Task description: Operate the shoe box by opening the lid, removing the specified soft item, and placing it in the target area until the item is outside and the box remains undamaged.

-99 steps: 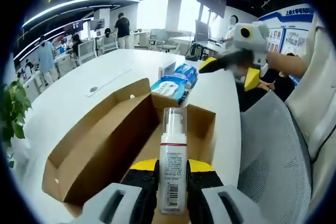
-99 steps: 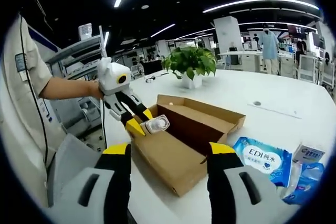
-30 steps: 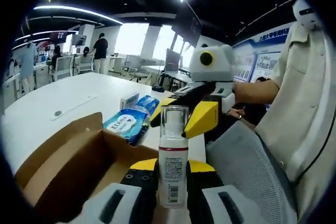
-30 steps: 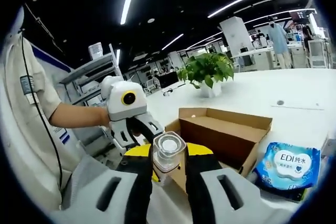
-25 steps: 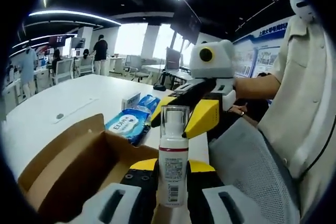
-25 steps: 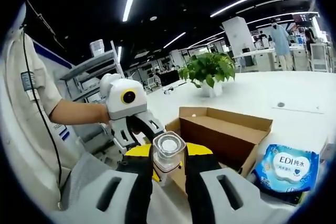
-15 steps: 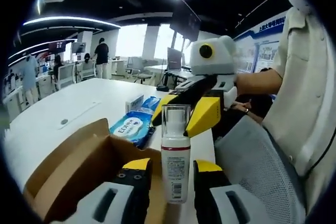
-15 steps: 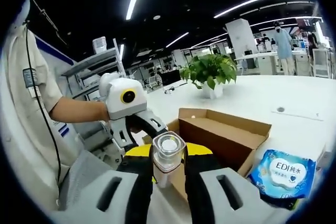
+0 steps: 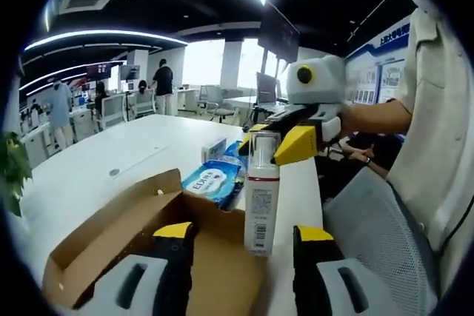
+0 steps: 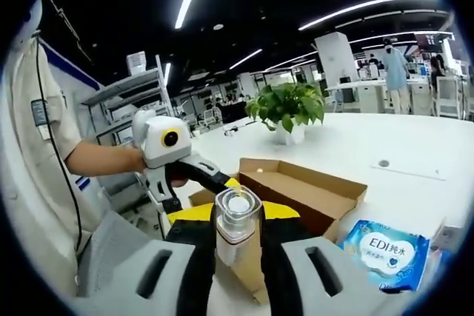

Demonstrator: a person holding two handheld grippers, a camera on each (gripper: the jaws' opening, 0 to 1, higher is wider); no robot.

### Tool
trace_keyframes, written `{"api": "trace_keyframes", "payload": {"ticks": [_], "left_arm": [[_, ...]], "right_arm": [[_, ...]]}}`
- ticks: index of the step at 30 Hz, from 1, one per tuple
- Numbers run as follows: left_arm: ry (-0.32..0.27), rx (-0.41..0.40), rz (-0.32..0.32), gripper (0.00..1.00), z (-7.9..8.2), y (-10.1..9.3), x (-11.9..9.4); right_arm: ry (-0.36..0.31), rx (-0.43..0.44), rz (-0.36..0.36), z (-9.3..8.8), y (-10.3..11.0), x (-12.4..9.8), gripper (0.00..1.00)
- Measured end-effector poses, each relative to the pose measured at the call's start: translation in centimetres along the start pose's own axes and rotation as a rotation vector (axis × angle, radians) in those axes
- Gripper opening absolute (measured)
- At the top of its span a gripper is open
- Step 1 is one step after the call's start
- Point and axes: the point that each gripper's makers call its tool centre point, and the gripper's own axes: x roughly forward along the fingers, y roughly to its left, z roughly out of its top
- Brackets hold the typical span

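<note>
A white pump bottle (image 9: 261, 197) with a clear cap hangs upright over the near end of the open brown shoe box (image 9: 111, 234). My right gripper (image 9: 275, 138) reaches in from the right, its yellow fingers clamped at the cap. My left gripper (image 9: 243, 233) is open, its jaws spread either side of the bottle without touching it. In the right gripper view, my right gripper (image 10: 235, 214) is shut on the bottle (image 10: 235, 229), seen cap-first. The left gripper (image 10: 211, 175) sits just behind it, open, in a person's hand. The box (image 10: 304, 183) lies beyond.
A blue EDI wipes pack (image 9: 211, 180) (image 10: 385, 249) lies on the white table (image 9: 96, 160) past the box, with a small white carton (image 9: 215, 149) behind it. A potted plant (image 10: 285, 105) stands farther back. A grey mesh chair (image 9: 385, 234) is at the table's edge.
My left gripper has opened and let go of the bottle, then drawn back. The right gripper stays shut on the cap and now carries the bottle alone.
</note>
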Motion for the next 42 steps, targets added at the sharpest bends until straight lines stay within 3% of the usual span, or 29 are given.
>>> {"api": "trace_keyframes", "payload": {"ticks": [4,15,27,42], "left_arm": [[-0.006,-0.014,0.049,0.65,-0.1,0.9,-0.8],[-0.023,-0.047,0.161,0.75,-0.2,2.5,-3.4],[-0.035,-0.088,0.272,0.88,-0.8,3.7,-6.3],[-0.046,-0.121,0.399,1.0,-1.6,4.9,-9.3]], "right_arm": [[-0.003,-0.015,-0.017,0.6,-0.9,-0.6,0.19],[-0.004,-0.061,-0.063,1.9,-3.8,-2.0,0.19],[0.031,-0.116,-0.103,2.2,-7.6,-3.1,0.19],[0.043,-0.186,-0.147,3.3,-12.8,-2.8,0.19]]}}
